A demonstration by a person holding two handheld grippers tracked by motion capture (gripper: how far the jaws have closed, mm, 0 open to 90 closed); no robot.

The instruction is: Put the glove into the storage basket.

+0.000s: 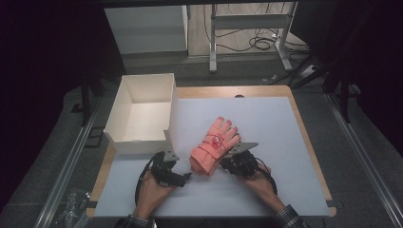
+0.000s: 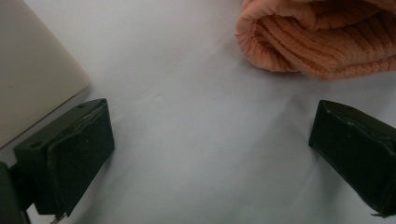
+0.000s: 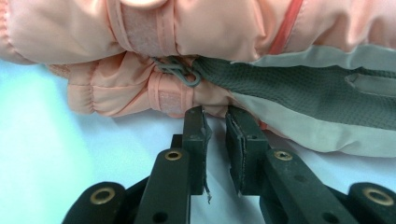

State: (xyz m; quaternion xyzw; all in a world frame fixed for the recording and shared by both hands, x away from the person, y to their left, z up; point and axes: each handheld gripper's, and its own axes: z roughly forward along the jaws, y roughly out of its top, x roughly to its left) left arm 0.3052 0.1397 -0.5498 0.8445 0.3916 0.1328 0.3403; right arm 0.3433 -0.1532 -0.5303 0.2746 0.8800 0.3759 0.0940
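A pair of salmon-pink padded gloves point(image 1: 215, 146), stacked one on the other with a grey palm panel showing on the lower one, lies on the white table cover point(image 1: 285, 156) directly between the two tools. Its knitted cuff point(image 2: 317, 44) points toward the person, the fingers away.

The right gripper point(image 3: 215, 119) sits at the pair's right edge, jaws drawn nearly together with only a slim gap and nothing clamped in it; the tips just meet the lower glove near its wrist strap point(image 3: 170, 95). That narrow, pointed stance looks suited to nudging or pinning the side of the pile rather than grasping it, perhaps to keep the two gloves squared up.

The left gripper point(image 1: 167, 172) rests just off the cuff's near-left corner, jaws spread fully wide over bare cover, empty. The cuff lies ahead and to the right of its jaws, so it seems poised to take the cuff end.

Ahead and left of that gripper, its near wall close by the left jaw, stands an open white cardboard box point(image 1: 142, 114), empty, probably the destination for the gloves.
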